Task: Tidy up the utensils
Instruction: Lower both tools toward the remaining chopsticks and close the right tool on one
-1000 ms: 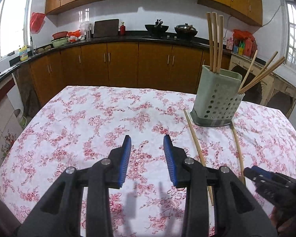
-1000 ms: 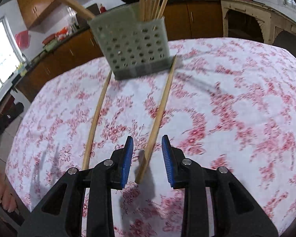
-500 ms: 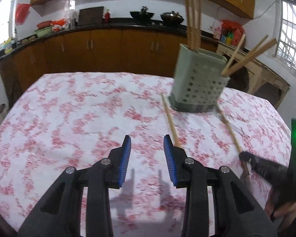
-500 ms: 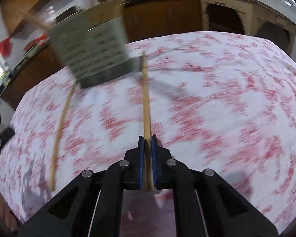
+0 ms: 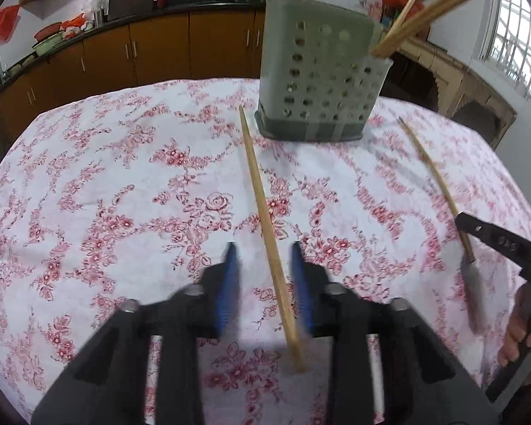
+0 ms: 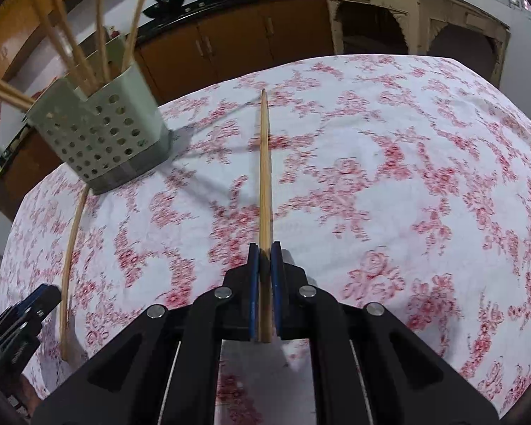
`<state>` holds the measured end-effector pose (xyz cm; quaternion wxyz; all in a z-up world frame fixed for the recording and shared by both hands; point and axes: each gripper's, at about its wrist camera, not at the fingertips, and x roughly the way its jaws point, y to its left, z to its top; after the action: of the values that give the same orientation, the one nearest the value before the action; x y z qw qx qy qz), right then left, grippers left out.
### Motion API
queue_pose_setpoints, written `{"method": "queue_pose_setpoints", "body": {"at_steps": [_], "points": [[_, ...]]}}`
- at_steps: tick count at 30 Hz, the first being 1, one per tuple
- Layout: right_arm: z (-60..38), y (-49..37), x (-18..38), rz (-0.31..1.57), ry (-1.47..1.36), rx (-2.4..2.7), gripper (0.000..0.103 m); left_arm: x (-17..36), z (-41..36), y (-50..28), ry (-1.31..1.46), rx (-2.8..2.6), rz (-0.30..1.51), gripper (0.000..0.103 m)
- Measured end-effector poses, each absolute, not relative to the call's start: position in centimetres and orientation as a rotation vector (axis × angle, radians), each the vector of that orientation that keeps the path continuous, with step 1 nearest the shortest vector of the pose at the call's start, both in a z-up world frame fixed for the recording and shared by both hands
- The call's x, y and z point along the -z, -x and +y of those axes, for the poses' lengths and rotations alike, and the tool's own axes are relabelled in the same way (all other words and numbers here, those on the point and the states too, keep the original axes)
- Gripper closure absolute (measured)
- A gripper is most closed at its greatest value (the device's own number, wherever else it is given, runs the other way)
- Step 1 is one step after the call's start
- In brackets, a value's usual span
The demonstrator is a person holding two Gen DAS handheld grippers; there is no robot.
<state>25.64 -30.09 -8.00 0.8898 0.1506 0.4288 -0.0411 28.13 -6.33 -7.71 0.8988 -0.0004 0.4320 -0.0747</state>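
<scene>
A wooden chopstick (image 5: 256,184) lies on the floral tablecloth, running from the grey perforated holder (image 5: 322,81) toward me. My left gripper (image 5: 263,246) straddles its near part; the jaws are closing, and a gap shows on both sides of the stick. A second chopstick (image 6: 264,163) points straight ahead, with my right gripper (image 6: 264,248) shut on its near end. In the left wrist view that chopstick (image 5: 430,170) and the right gripper (image 5: 465,233) appear at the right. The holder (image 6: 102,138) has several chopsticks standing in it.
The table (image 6: 424,163) wears a white cloth with red flowers and drops off at its rounded edges. Brown kitchen cabinets (image 5: 159,46) and a dark counter with pots run behind it. A person's hand (image 5: 520,336) holds the right gripper.
My left gripper moved forward and down over the left chopstick, and its jaws narrowed. My right gripper shut on the other chopstick and swung it away from the holder.
</scene>
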Motion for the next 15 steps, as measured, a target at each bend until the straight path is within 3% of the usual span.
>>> {"method": "queue_pose_setpoints", "body": {"at_steps": [3, 15], "points": [[-28.9, -25.8, 7.9, 0.894, -0.282, 0.037, 0.095, 8.2, -5.6, -28.5, -0.001, 0.120, 0.902, 0.095], [-26.7, -27.3, 7.7, 0.878, -0.172, 0.015, 0.095, 7.7, -0.2, -30.8, -0.004, 0.100, 0.911, 0.094]]}}
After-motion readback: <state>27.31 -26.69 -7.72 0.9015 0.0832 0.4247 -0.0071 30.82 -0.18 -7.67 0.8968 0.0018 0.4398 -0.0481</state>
